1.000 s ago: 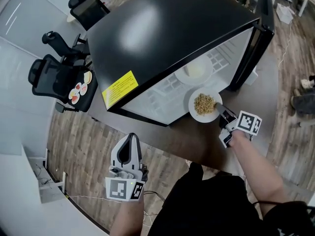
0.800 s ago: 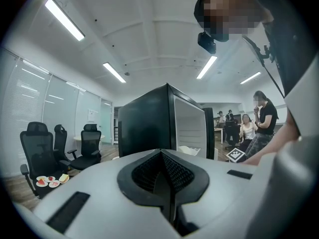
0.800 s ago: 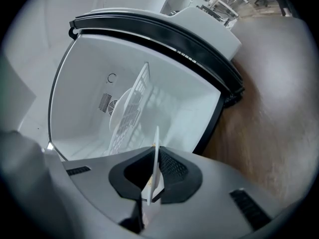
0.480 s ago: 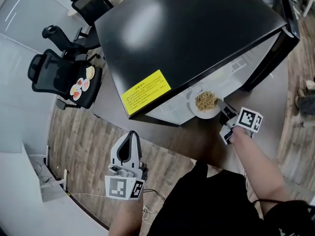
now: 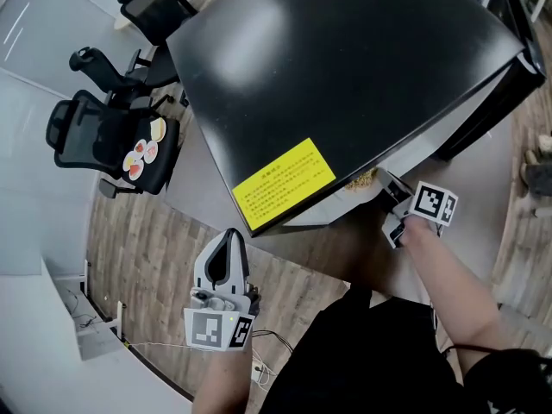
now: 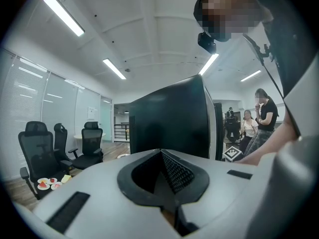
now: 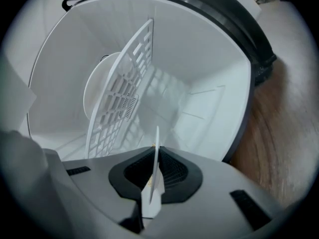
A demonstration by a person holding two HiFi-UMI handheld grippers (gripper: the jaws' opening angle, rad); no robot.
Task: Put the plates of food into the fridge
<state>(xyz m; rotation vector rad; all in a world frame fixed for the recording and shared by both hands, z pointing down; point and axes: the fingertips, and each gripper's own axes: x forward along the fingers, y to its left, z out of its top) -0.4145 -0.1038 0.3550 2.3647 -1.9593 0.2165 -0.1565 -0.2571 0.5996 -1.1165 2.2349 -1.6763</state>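
Note:
My right gripper [image 5: 390, 190] is shut on the rim of a white plate of brown food [image 5: 364, 179]. Only a sliver of that plate shows under the top edge of the black fridge [image 5: 345, 67]. In the right gripper view the plate [image 7: 155, 153] stands edge-on between the jaws, inside the white fridge compartment [image 7: 209, 103]. A white wire shelf [image 7: 124, 91] is there, with another white plate [image 7: 97, 91] beyond it. My left gripper [image 5: 229, 240] hangs shut and empty in front of the fridge, over the wooden floor; in its own view it [image 6: 163, 156] faces the fridge's dark side [image 6: 169, 118].
A black office chair [image 5: 108, 141] at the left carries plates of food [image 5: 142, 152] on its seat, also seen as small plates [image 6: 50, 183] in the left gripper view. The fridge door [image 5: 509, 76] stands open at the right. People stand in the background [image 6: 261, 116].
The plate of food has gone from in front of the open fridge to under its top edge, with the right gripper following it in. The left gripper stays shut and empty.

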